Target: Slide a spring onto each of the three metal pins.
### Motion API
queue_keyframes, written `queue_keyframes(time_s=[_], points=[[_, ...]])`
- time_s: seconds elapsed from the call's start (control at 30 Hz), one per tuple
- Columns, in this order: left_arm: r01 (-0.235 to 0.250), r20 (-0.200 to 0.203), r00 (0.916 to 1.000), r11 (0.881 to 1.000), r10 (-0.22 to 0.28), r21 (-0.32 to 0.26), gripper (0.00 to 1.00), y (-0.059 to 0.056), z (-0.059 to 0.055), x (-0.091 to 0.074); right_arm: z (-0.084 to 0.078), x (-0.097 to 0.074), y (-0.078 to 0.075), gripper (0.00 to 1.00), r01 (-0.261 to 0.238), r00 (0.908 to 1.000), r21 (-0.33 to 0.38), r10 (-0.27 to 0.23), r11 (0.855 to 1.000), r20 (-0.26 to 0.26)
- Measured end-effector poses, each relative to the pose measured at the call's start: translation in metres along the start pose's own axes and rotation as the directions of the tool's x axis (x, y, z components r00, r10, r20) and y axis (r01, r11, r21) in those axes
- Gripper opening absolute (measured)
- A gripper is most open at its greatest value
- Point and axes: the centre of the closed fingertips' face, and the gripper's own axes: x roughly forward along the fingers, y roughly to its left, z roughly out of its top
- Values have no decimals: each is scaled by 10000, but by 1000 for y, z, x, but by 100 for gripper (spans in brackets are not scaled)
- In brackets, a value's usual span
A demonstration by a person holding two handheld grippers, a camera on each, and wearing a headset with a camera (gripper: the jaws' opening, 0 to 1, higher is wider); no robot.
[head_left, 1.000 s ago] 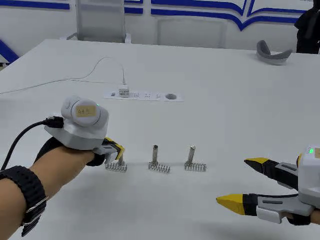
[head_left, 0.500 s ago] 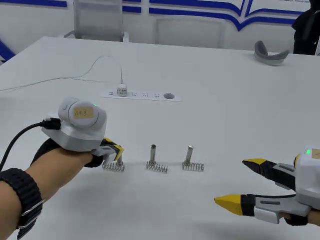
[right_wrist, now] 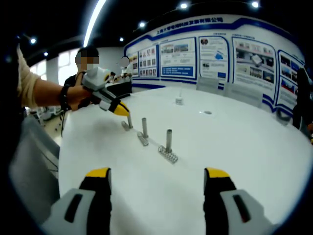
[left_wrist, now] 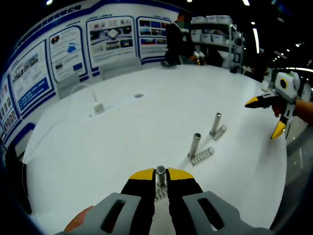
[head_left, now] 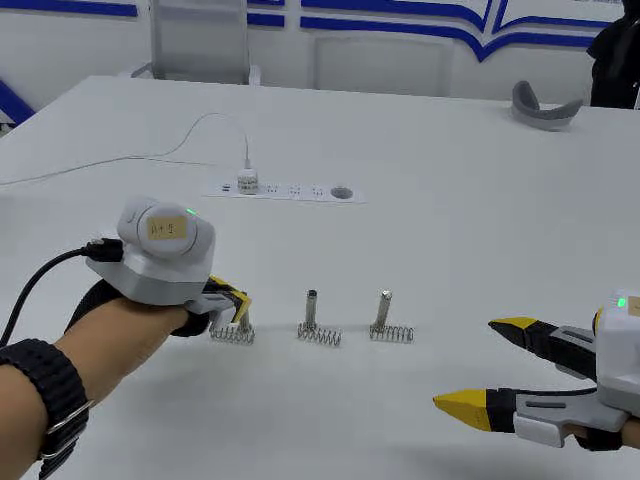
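Toward the near edge of the tabletop (head_left: 450, 230), my left gripper (head_left: 238, 306) clamps the leftmost metal pin (left_wrist: 160, 172). A spring (head_left: 319, 335) lies at each pin's foot. My right gripper (head_left: 468, 362) gapes, well apart. The power strip (head_left: 285, 190) lies behind.

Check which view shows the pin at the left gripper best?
Left gripper view: the pin stands centred and close between the left gripper's jaws. Head view: the gripper mostly hides the pin. Right gripper view: the pin is small and far.

Open worktop (head_left: 470, 250) surrounds the middle pin (head_left: 311, 307) and right pin (head_left: 384, 308); the left gripper (head_left: 238, 303) clamps the left pin (left_wrist: 160, 172), blocking access from that side.
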Motion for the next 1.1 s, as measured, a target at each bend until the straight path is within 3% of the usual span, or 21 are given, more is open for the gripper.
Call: queue_keyframes(time_s=[0.3, 0.63, 0.73, 0.83, 1.1], points=[[113, 115, 9999, 9999, -113, 25, 10, -2, 0, -1, 0, 0, 0, 79, -12, 10000, -34, 12, 10000, -53], [413, 712, 9966, 9991, -417, 73, 18, -7, 3, -13, 1, 0, 0, 78, 22, 10000, -34, -22, 10000, -71], [568, 934, 9938, 9977, -599, 358, 22, -10, 3, -19, 2, 0, 0, 78, 14, 10000, -30, -14, 10000, -88], [672, 1116, 9907, 9926, -785, 1015, 26, -11, -1, -27, 4, 1, 2, 78, -3, 9999, -92, 2, 10000, -110], [1326, 749, 9862, 9756, -1475, 1751, 31, -2, -23, -27, 7, 5, 13, 78, -158, 9996, -488, 147, 9987, -240]])
